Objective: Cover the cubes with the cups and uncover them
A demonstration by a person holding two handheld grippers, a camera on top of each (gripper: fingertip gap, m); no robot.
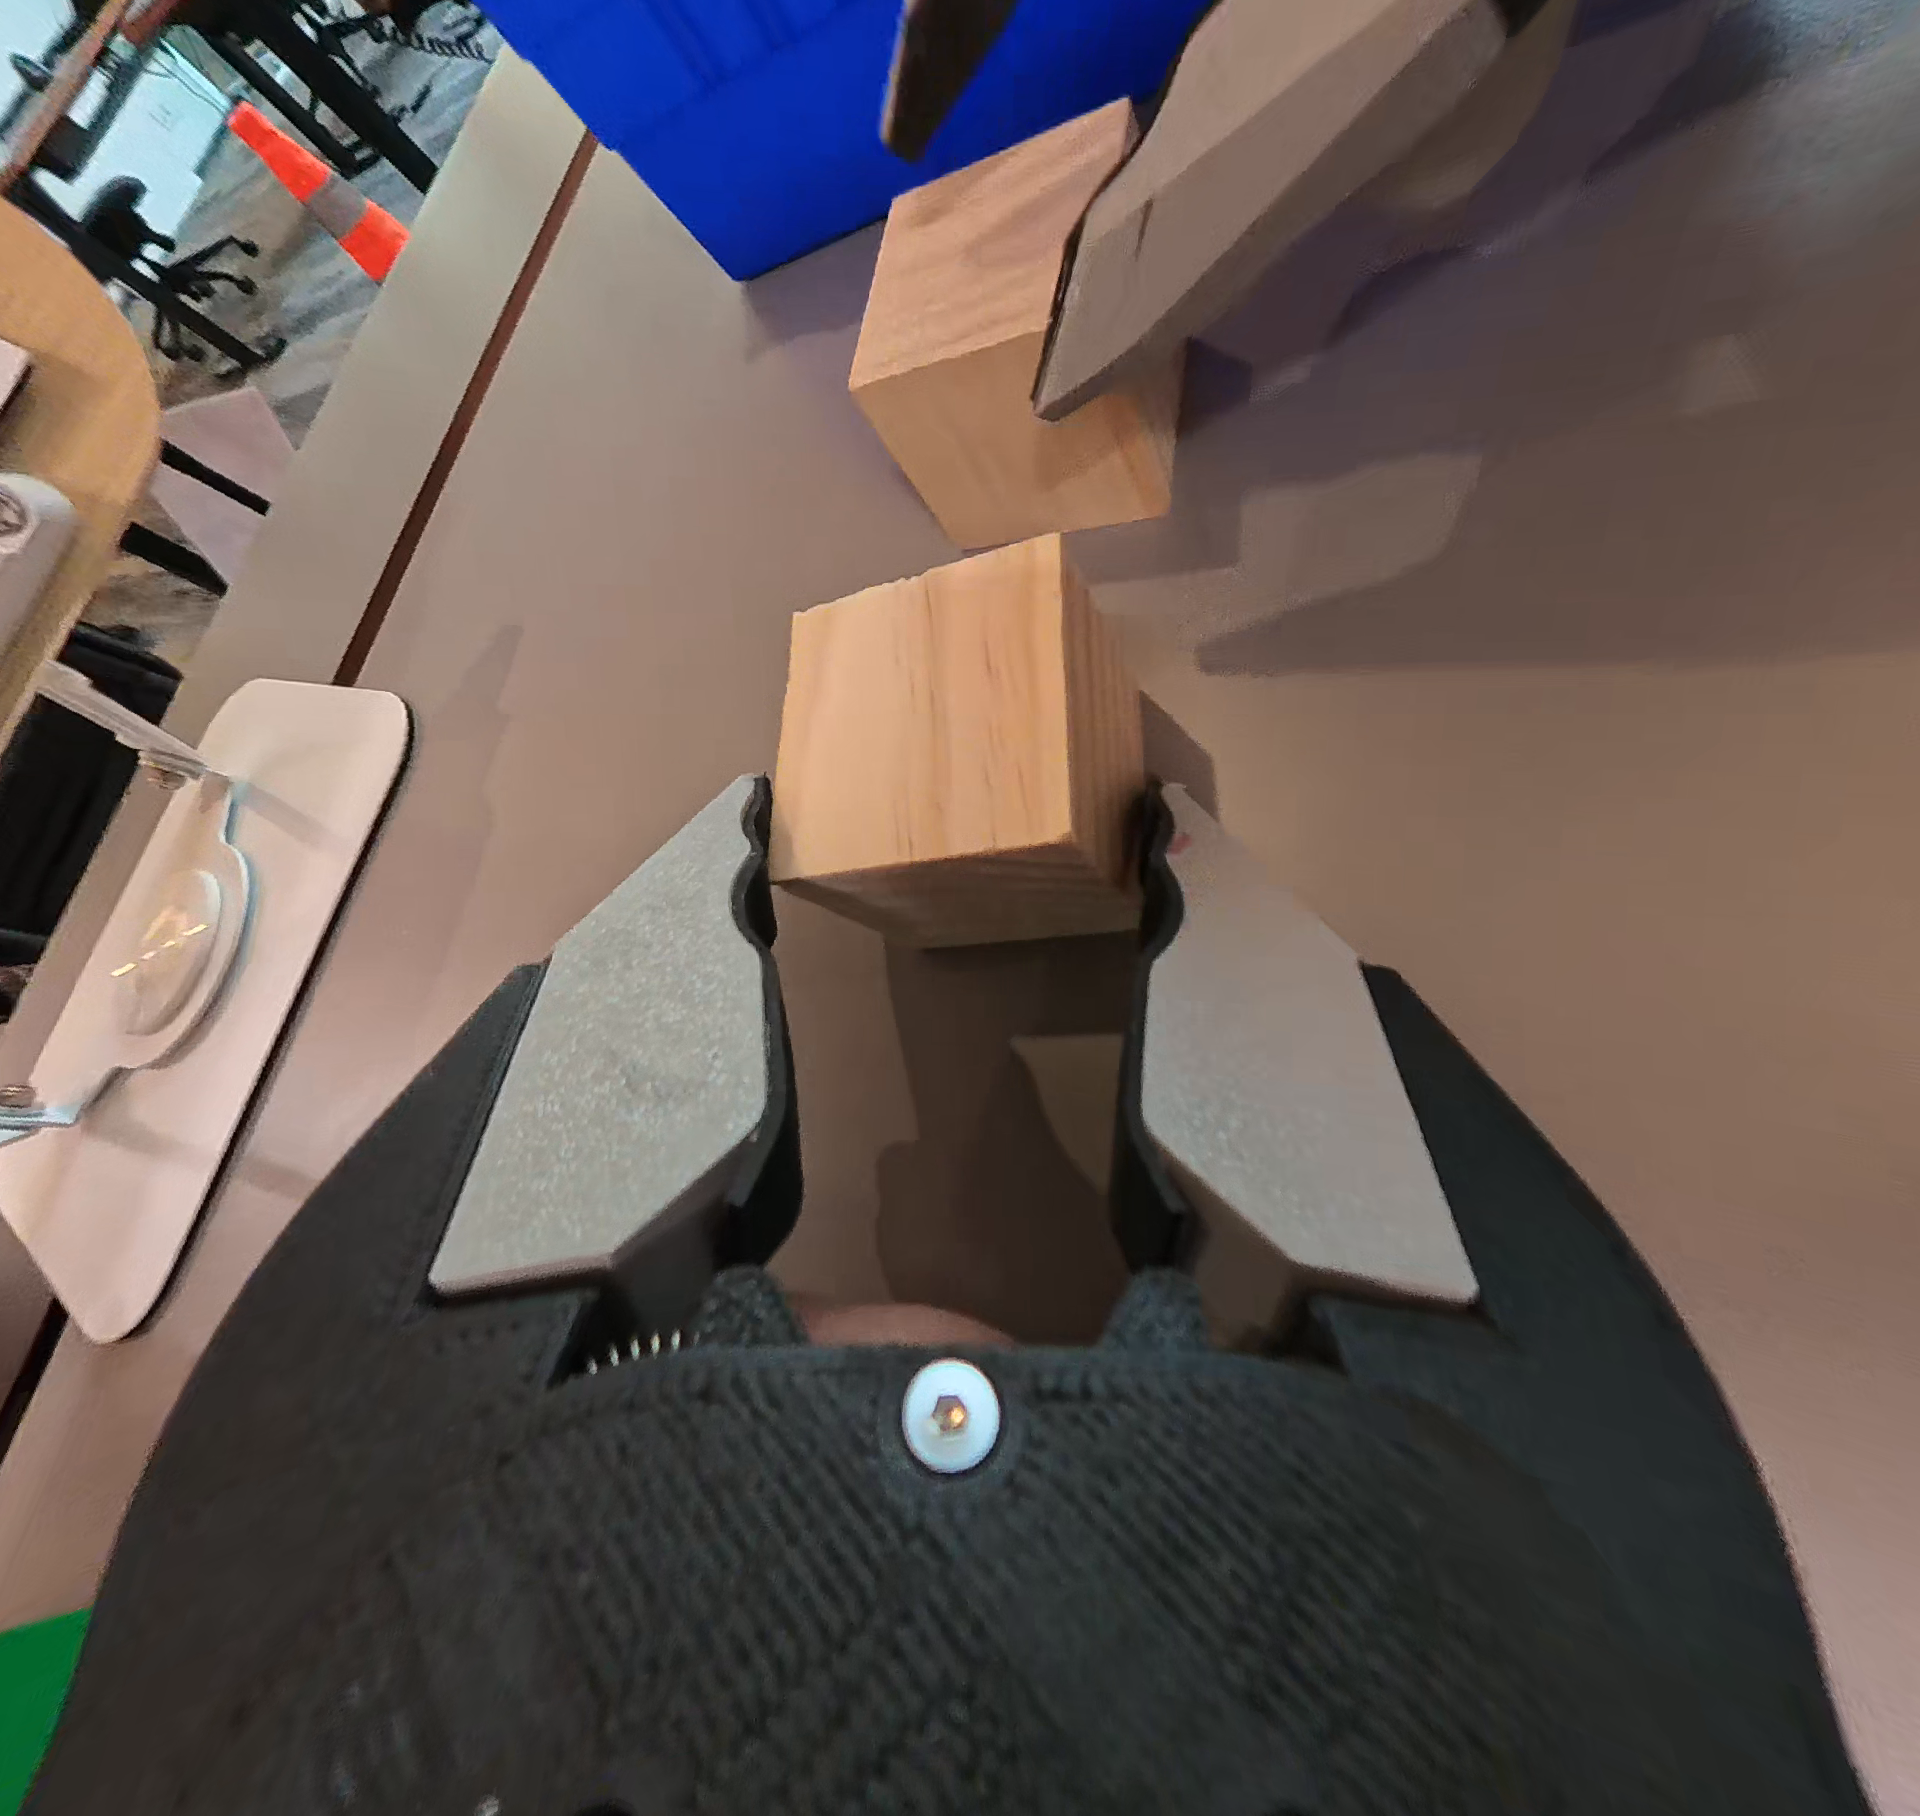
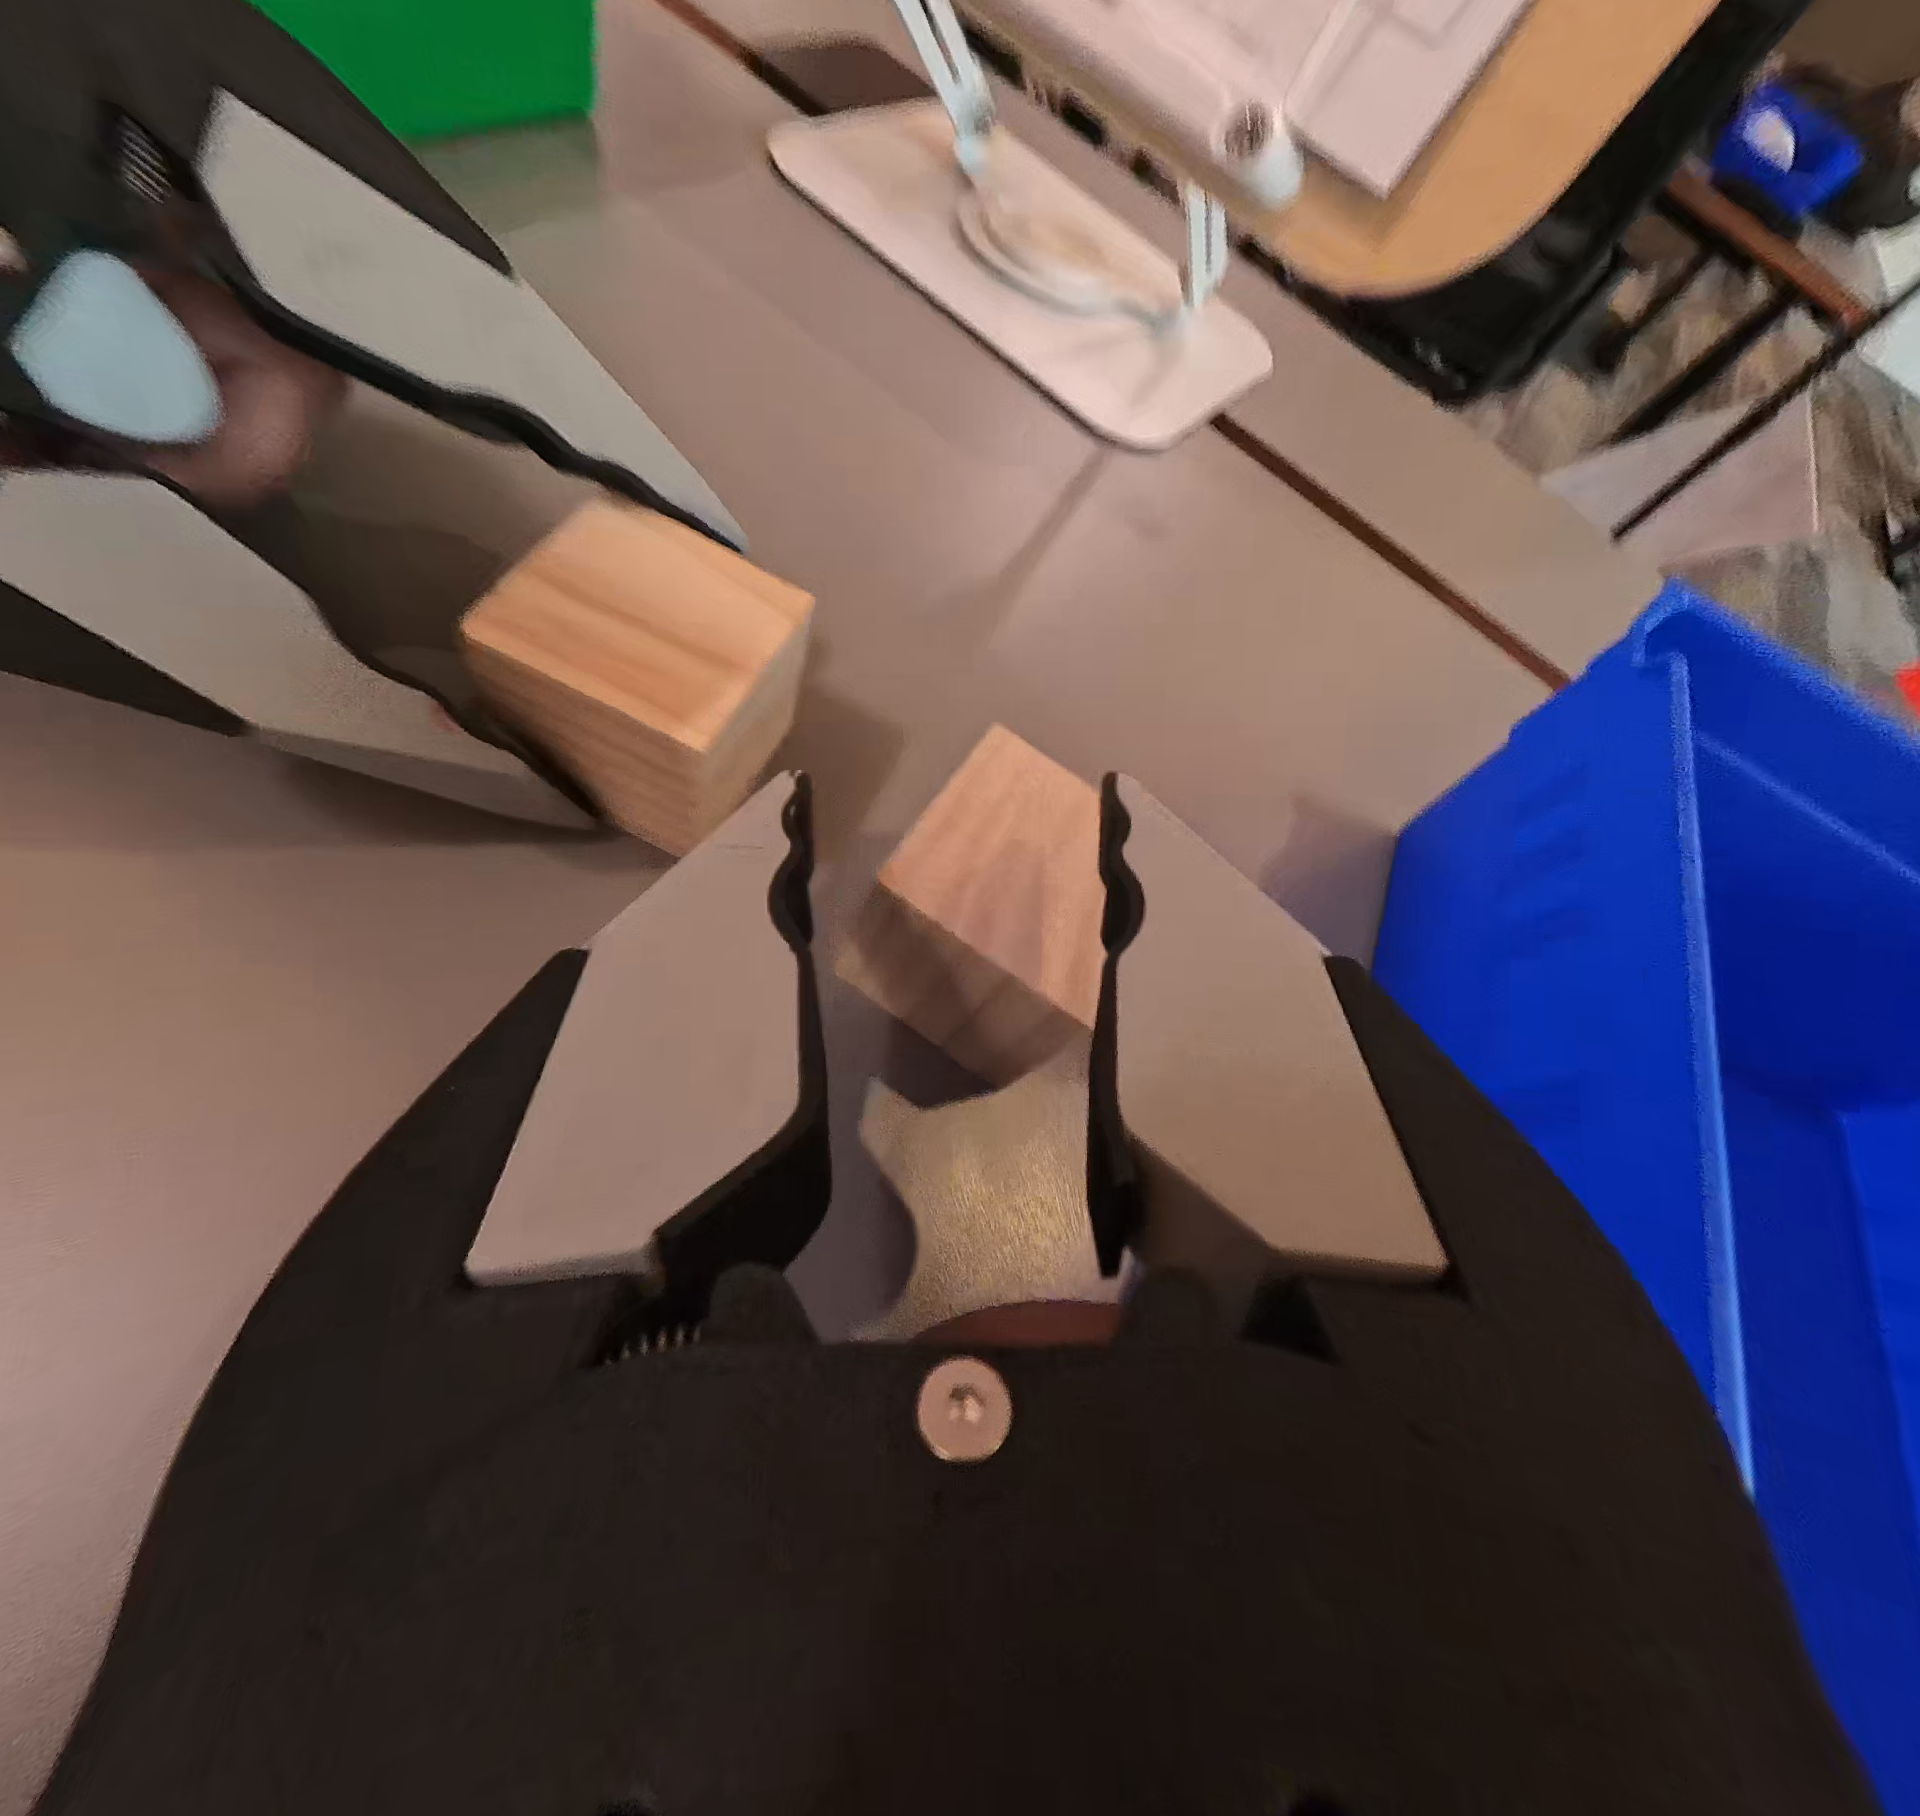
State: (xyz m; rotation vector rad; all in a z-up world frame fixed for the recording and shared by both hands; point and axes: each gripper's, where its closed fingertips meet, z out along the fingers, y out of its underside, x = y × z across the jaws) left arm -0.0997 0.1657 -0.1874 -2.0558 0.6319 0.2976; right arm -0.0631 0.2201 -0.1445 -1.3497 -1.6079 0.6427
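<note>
Cubes are what the task turns on, and two wooden ones sit out on the open middle of the desk (image 1: pixel 623 478), close to each other and just beside a blue bin (image 1: pixel 748 52). No cup shows in either view, so I judge the step in hand to be setting the cubes in place for covering.

The left gripper (image 1: pixel 956 831) has the first cube (image 1: pixel 956 727) between its tips, and both pads look pressed flat on opposite side faces. The right gripper (image 2: pixel 951 831) hangs part open over the second cube (image 2: pixel 987 893), which lies turned cornerwise to the jaws. Its left pad (image 2: pixel 790 873) stands clear of the wood, and I cannot tell whether the other pad touches.

To do this well, the right wrist probably needs to turn until the pads face two flat sides, not corners, before it closes. Otherwise the block may twist out of the grip. Each cube wants room all round for a cup rim to come down over it, so they should end well apart and away from the bin wall. The plate-like stand base (image 1: pixel 208 935) near the desk's side edge is best avoided too.
</note>
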